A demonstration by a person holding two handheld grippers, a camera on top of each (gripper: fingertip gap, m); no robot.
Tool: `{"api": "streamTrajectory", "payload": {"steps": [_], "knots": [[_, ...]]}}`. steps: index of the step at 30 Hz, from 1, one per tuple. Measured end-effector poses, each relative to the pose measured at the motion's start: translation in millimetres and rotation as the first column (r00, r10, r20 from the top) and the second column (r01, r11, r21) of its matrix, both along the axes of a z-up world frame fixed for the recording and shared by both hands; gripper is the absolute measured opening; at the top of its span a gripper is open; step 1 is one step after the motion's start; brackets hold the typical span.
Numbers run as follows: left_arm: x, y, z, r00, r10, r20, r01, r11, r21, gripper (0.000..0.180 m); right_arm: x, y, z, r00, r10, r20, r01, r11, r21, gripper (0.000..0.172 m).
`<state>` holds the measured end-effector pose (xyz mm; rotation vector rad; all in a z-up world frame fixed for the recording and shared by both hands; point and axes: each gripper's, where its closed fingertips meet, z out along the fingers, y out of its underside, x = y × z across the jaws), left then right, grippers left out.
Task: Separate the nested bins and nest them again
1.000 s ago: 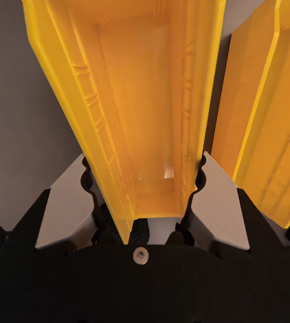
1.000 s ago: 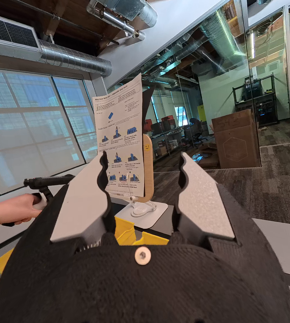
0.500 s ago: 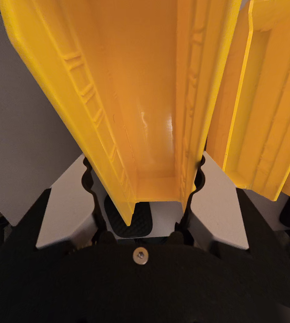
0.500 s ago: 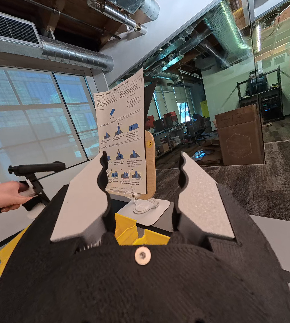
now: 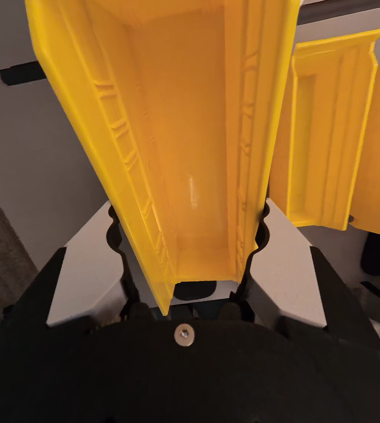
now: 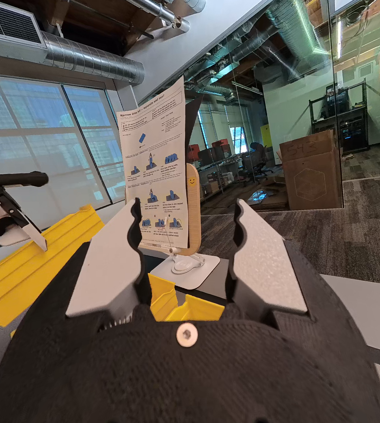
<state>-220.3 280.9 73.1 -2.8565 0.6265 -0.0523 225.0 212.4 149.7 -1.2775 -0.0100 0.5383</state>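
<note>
Left tongs (image 5: 188,225) were clamped on a yellow bin (image 5: 184,137); right tongs (image 6: 185,229) stood apart, bare, stand (image 6: 184,270) at 12 o'clock.

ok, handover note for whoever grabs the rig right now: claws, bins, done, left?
Left claw: clamped across a yellow bin, a pad on each side wall, open side toward the camera.
Right claw: open, holding nothing, above two more bins.
Two further bins lie beside the held one, apart from it.
Done: this bin is out of any stack.
Left: judging by the separate bins, nesting is unfinished.
</note>
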Motion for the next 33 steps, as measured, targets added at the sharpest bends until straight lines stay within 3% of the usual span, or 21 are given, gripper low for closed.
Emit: {"api": "streamTrajectory", "payload": {"steps": [5,14,22,33], "knots": [[-46,15,-14,1.0,0.015,-0.026,-0.015,1.0,0.012,0.121,0,1,-1,1.0,-0.001,0.001,0.001,1.0,-0.006,0.082],[-122,31,-94,0.985,0.081,-0.153,-0.095,0.992,-0.081,0.121,-6,7,-7,1.0,0.0,0.028,0.001,1.0,-0.029,0.082],[-142,41,-140,0.981,0.048,-0.187,-0.075,0.987,-0.143,0.122,-15,18,-20,0.999,0.015,0.051,-0.012,0.997,-0.074,0.082],[-150,61,-167,0.985,0.056,-0.163,-0.082,0.984,-0.158,0.124,-24,29,-36,0.995,0.034,0.095,-0.021,0.99,-0.139,0.082]]}}
